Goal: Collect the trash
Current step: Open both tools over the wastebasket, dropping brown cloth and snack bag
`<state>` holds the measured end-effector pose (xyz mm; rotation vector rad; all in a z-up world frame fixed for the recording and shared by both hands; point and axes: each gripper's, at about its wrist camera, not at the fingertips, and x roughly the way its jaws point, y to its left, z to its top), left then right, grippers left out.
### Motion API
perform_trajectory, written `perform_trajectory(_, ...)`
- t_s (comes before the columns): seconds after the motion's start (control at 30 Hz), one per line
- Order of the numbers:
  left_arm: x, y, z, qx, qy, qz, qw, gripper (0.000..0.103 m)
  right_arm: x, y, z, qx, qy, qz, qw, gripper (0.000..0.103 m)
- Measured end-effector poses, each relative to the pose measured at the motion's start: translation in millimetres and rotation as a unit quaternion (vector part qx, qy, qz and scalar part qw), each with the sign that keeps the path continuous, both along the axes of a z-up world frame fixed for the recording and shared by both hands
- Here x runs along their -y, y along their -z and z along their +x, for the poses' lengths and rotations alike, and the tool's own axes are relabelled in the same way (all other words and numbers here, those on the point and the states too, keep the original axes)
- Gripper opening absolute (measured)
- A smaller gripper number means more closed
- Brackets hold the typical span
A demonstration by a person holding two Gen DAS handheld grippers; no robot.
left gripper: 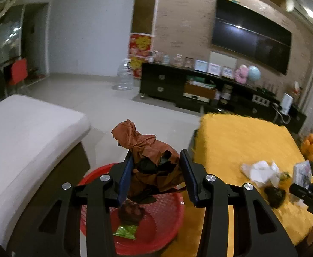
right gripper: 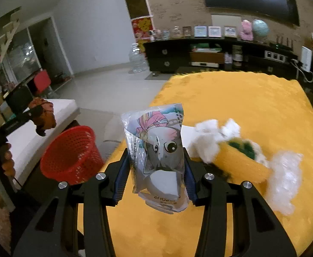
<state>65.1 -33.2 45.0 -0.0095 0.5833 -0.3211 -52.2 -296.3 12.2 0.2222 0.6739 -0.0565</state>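
Trash in both hands at the yellow-covered desk (right gripper: 252, 107): my left tool (left gripper: 156, 171) is clamped on a crumpled brown paper wad (left gripper: 150, 150), held above the red basket (left gripper: 169, 218), where a green wrapper (left gripper: 125, 231) and a dark scrap already lie. My right tool (right gripper: 156, 169) grips a clear plastic packet printed with a cartoon cat (right gripper: 158, 150), raised over the desk. White tissue (right gripper: 210, 137), a green-and-dark scrap (right gripper: 242, 147) and crinkled clear plastic (right gripper: 285, 182) lie on the yellow cover just beyond the packet. The basket stands on the floor between the desk and a white cushioned bench (left gripper: 28, 128).
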Motion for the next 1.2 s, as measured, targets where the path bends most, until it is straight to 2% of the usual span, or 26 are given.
perform_trajectory(0.2, -27.3, 18.3, 15.3, -0.022, -0.04, -0.002, 0.9989, 0.042, -31.9, -4.4, 36.3, -0.005, -0.041, 0.006, 0.999, 0.045)
perform_trajectory(0.3, -32.8, 16.9, 16.7, -0.016, -0.047, 0.002, 0.9988, 0.042, -51.1, -2.7, 54.5, -0.01, -0.063, 0.007, 0.998, 0.045)
perform_trajectory(0.43, -36.5, 22.1, 21.5, -0.031, -0.056, 0.01, 0.9979, 0.042, -78.8, 5.3, 81.5, -0.022, -0.1, 0.018, 0.995, 0.044)
perform_trajectory(0.63, -55.0, 30.0, 31.4, -0.061, -0.08, -0.002, 0.9949, 0.042, -114.6, 18.9, 116.3, -0.045, -0.144, 0.036, 0.988, 0.044)
perform_trajectory(0.77, -59.8, 35.3, 35.6, -0.075, -0.089, 0.002, 0.9932, 0.042, -135.4, 26.1, 129.0, -0.058, -0.165, 0.034, 0.984, 0.044)
perform_trajectory(1.03, -60.1, 33.8, 37.3, -0.074, -0.087, 0.005, 0.9934, 0.042, -163.7, 44.3, 139.2, -0.082, -0.195, 0.03, 0.977, 0.045)
perform_trajectory(1.1, -59.8, 34.0, 37.4, -0.076, -0.087, 0.005, 0.9933, 0.042, -167.8, 47.4, 140.3, -0.086, -0.2, 0.033, 0.976, 0.048)
perform_trajectory(1.2, -58.5, 35.1, 37.7, -0.082, -0.082, 0.004, 0.9932, 0.042, -170.0, 49.9, 140.0, -0.086, -0.199, 0.032, 0.976, 0.062)
